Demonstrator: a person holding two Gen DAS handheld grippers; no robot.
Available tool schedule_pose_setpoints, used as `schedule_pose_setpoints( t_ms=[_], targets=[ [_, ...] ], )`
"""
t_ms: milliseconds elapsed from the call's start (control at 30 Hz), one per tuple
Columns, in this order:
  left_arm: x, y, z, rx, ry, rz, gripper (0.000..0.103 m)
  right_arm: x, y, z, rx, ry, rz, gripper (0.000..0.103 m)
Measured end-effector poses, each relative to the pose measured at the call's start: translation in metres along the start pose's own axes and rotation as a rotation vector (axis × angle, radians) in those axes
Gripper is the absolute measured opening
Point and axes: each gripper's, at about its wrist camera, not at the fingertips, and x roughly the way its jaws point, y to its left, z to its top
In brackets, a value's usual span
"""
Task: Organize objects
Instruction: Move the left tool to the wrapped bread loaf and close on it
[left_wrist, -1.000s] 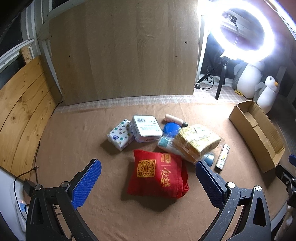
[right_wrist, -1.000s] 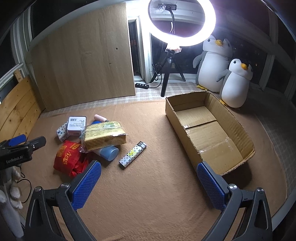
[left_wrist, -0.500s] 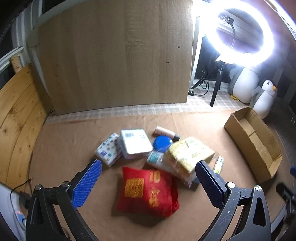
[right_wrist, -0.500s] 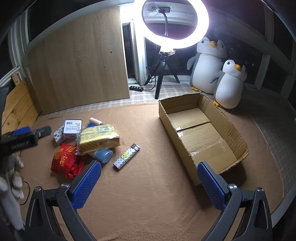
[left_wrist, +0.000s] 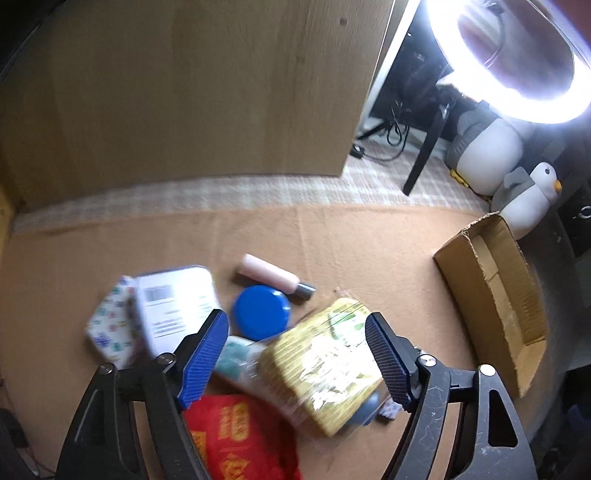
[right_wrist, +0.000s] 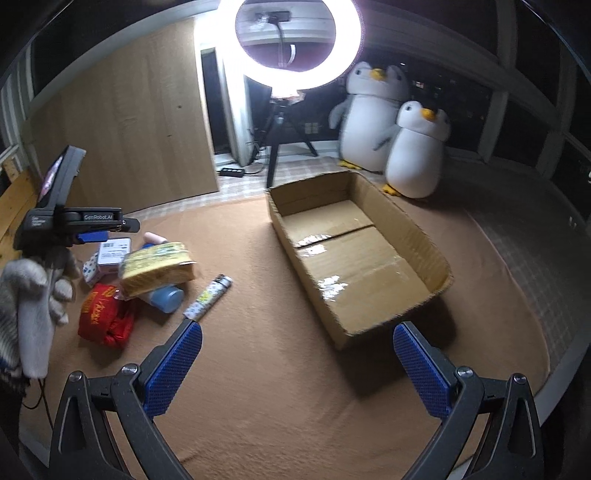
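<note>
My left claw (left_wrist: 295, 354) hangs over the pile, tilted down, its jaws just having been closing; the yellow snack pack (left_wrist: 325, 373) sits between the blue pads, but I can't see them pressing it, so I read them as still spread around it. That pack lies on top of a blue-capped bottle (right_wrist: 164, 297), with the red pouch (left_wrist: 240, 435) just below it. Near it lie a round blue lid (left_wrist: 261, 312), a pink tube (left_wrist: 275, 277), a white tin (left_wrist: 175, 304) and a patterned tissue pack (left_wrist: 110, 328) touching the tin. A patterned lighter (right_wrist: 208, 297) lies just beside the pile. My right claw (right_wrist: 297, 367) is spread wide with nothing in it, above the brown mat (right_wrist: 258, 387). The cardboard box (right_wrist: 417, 236) stands well apart from the pile. A gloved hand (right_wrist: 31, 295) holds the left tool.
</note>
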Motion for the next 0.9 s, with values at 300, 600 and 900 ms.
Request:
schedule_pose_setpoints(
  t_ms=[300, 600, 900],
  targets=[
    [0.051, 0.010, 0.012, -0.107, 0.104, -0.022, 0.065, -0.001, -0.025, -0.006, 0.042, 0.008, -0.021, 0.102],
    [0.067, 0.008, 0.010, -0.119, 0.166, -0.138, 0.053, 0.002, -0.029, -0.010, 0.053, 0.022, -0.018, 0.103],
    [0.053, -0.026, -0.007, -0.001, 0.197, -0.203, 0.038, 0.003, -0.028, -0.011, 0.057, 0.023, -0.010, 0.103]
  ],
)
